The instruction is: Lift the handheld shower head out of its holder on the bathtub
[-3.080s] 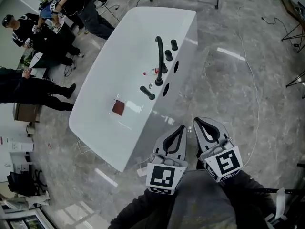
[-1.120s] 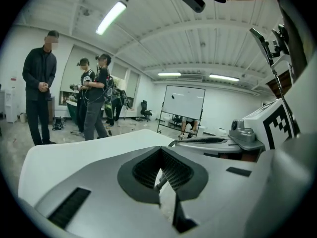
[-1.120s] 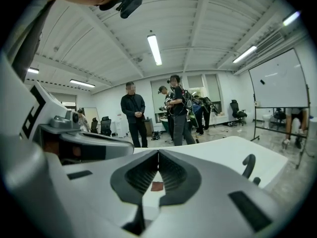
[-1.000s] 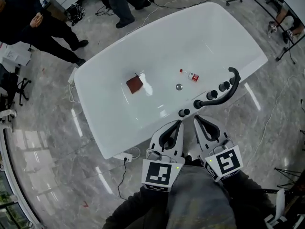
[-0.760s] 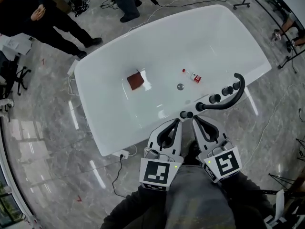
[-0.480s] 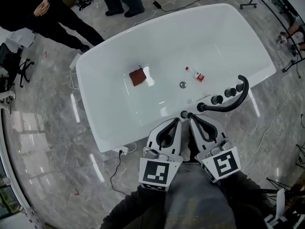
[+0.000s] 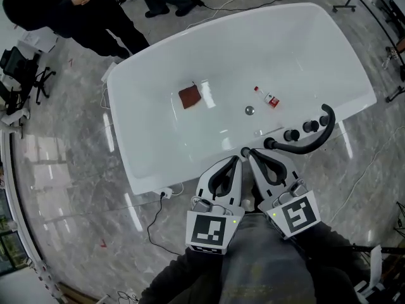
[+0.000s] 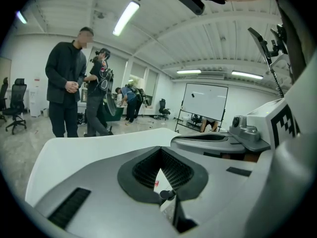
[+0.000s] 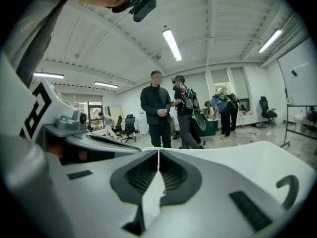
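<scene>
The black handheld shower head (image 7: 245, 151) stands in its holder on the near rim of the white bathtub (image 7: 158, 56). My two grippers are side by side just in front of it. The left gripper (image 7: 236, 161) is shut and empty, a little short of the shower head. The right gripper (image 7: 252, 154) is also shut and empty, its tip beside the shower head; whether it touches I cannot tell. In the left gripper view, the left gripper (image 8: 159, 151) has its tips together, and a small black knob (image 8: 167, 195) shows below them. The right gripper (image 9: 158, 152) shows its tips together.
A black arched spout (image 7: 313, 141) and three black knobs (image 7: 292, 135) stand on the rim to the right. In the tub lie a brown square (image 7: 188, 97), a small bottle (image 7: 271, 100) and the drain (image 7: 249, 110). People (image 7: 82, 11) stand beyond the tub. A cable (image 7: 155, 217) runs over the floor.
I have come round to the tub's fitting side. Over the last second the tub slid right in view and both shut grippers edged up to the rim by the shower head.
</scene>
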### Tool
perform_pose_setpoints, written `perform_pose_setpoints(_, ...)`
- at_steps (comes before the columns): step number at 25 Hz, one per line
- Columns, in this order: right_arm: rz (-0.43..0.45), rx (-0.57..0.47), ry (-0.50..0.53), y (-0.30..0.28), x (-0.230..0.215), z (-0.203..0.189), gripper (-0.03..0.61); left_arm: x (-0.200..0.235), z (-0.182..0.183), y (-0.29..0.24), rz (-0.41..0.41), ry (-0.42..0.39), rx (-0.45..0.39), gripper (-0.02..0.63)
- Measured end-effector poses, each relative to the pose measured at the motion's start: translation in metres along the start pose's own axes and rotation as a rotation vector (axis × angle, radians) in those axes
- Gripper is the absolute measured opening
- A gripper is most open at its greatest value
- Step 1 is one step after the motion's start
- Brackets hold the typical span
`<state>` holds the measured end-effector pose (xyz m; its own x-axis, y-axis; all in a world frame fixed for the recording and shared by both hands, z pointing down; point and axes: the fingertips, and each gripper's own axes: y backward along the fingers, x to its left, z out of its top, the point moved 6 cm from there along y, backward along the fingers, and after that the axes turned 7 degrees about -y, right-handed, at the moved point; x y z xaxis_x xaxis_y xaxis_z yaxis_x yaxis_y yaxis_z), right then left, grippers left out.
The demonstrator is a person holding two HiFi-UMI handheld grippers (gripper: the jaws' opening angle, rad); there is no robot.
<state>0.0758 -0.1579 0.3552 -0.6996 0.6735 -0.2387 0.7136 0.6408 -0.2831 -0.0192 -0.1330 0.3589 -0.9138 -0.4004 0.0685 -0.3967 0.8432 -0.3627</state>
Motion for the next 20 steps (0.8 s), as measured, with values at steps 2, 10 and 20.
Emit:
perform_pose_setpoints(2, 0.024, -0.007, 0.0, -0.002, -0.001, -0.003, 0.005, -0.001, -0.002, -0.001, 0.011, 0.013, 0.008, 0.003)
perform_pose_setpoints(10, 0.056, -0.012, 0.02, -0.012, -0.003, -0.025, 0.006, 0.007, -0.02, 0.0, 0.064, 0.032, 0.029, 0.003)
perform_pose_setpoints(20, 0.069, -0.001, 0.059, -0.029, -0.019, -0.075, 0.124, 0.007, -0.067, -0.021, 0.077, 0.042, 0.039, 0.003)
